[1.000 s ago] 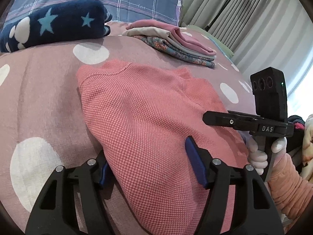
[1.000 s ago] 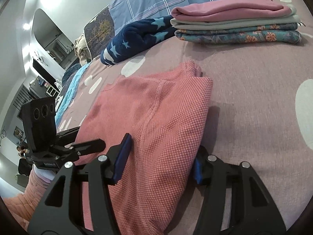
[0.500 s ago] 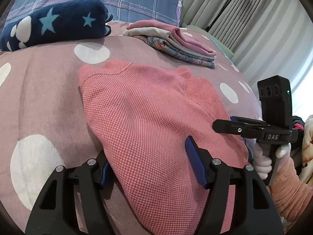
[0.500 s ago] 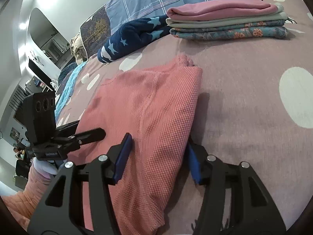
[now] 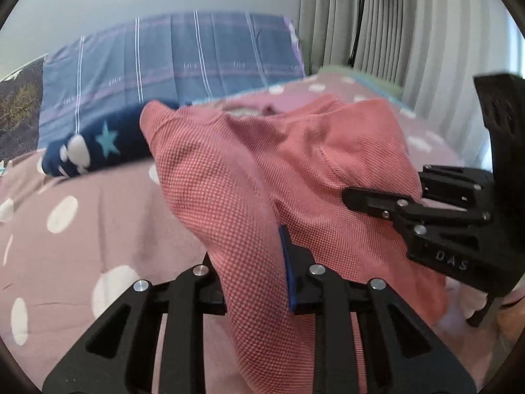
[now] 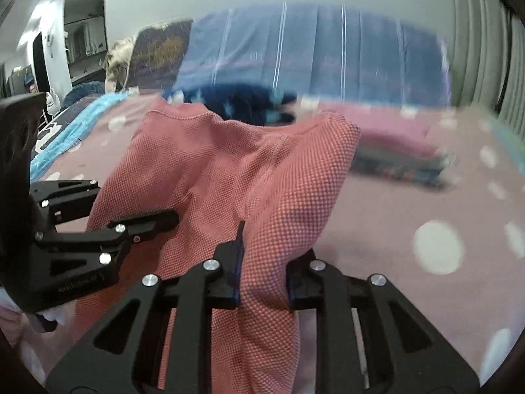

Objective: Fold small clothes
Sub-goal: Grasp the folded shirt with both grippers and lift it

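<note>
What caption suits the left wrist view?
Left gripper and right gripper both clamp the coral knit garment, raised above the spotted bedspread.

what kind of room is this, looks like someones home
Most likely a bedroom in a home. The work surface is a bed with a pink polka-dot sheet, a blue plaid pillow at its head, and grey curtains beside it. A stack of folded clothes lies on the bed.

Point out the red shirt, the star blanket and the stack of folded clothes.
red shirt (image 5: pixel 249 177): left wrist view, on its lifted middle panel.
star blanket (image 5: pixel 98 146): left wrist view, on the navy fabric beside a star.
stack of folded clothes (image 6: pixel 393 151): right wrist view, blurred, on its side.
</note>
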The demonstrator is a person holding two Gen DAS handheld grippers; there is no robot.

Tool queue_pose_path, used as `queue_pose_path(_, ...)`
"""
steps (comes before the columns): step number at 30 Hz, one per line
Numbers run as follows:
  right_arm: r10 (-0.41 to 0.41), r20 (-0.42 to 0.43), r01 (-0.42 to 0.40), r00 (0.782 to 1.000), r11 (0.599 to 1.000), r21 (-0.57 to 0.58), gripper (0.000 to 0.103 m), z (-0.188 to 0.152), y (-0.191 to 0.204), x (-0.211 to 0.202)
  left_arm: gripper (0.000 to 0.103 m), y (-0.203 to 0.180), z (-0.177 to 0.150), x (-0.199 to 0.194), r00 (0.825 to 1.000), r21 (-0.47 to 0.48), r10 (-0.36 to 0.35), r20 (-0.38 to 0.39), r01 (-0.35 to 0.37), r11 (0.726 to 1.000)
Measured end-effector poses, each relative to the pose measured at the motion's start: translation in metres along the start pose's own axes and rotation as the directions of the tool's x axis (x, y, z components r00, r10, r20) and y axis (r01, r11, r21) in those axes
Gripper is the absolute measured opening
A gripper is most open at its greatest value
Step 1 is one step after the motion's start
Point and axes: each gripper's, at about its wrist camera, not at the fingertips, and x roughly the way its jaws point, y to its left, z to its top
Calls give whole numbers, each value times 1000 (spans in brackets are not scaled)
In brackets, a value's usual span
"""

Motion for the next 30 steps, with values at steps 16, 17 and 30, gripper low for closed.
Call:
queue_pose_path(16, -97, 293, 107, 951, 994, -19, 19, 22, -12, -128, 24, -75, 61, -85, 979, 159, 20, 201, -52, 986)
queue_pose_path(17, -107, 305, 119, 946, 993, -20, 19, 25, -16, -131, 24, -78, 65, -85, 979, 167, 19, 203, -54, 984)
queue_pose_path(30, -225, 387, 243, 894, 970, 2, 19, 50, -63, -130, 25, -113, 123, -55, 965, 253, 23, 263, -92, 963)
